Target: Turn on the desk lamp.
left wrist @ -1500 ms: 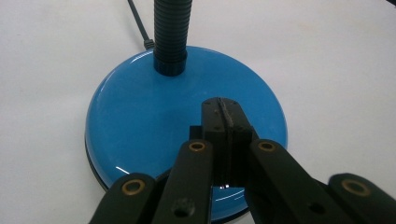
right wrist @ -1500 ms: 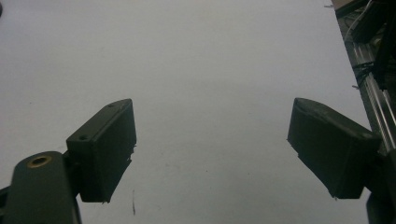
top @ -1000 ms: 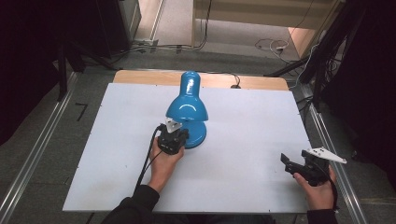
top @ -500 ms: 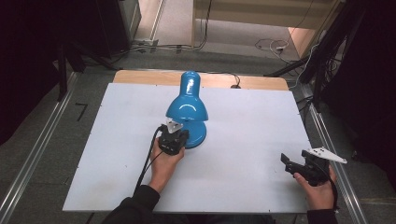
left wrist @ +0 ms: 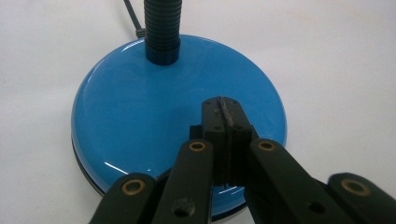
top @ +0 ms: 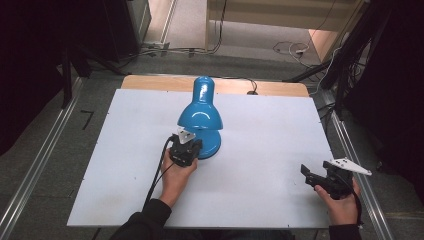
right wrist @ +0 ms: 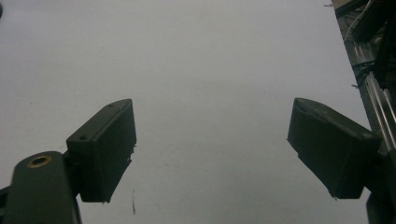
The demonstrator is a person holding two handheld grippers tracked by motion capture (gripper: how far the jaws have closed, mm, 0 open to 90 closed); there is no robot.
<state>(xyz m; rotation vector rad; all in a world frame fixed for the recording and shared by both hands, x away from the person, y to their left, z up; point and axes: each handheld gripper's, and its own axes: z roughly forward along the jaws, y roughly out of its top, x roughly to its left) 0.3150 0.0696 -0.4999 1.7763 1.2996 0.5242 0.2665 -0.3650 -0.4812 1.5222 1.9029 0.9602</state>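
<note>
Tongs number two: the left tongs (left wrist: 224, 109) are pressed together over the round base (left wrist: 140, 116) of one glossy blue lamp (top: 201, 116), while the right tongs (right wrist: 210, 149) gape apart above bare white desk (top: 270, 135). The lamp stands mid-desk; its shade hides the ribbed neck (left wrist: 161, 28) from above.
</note>
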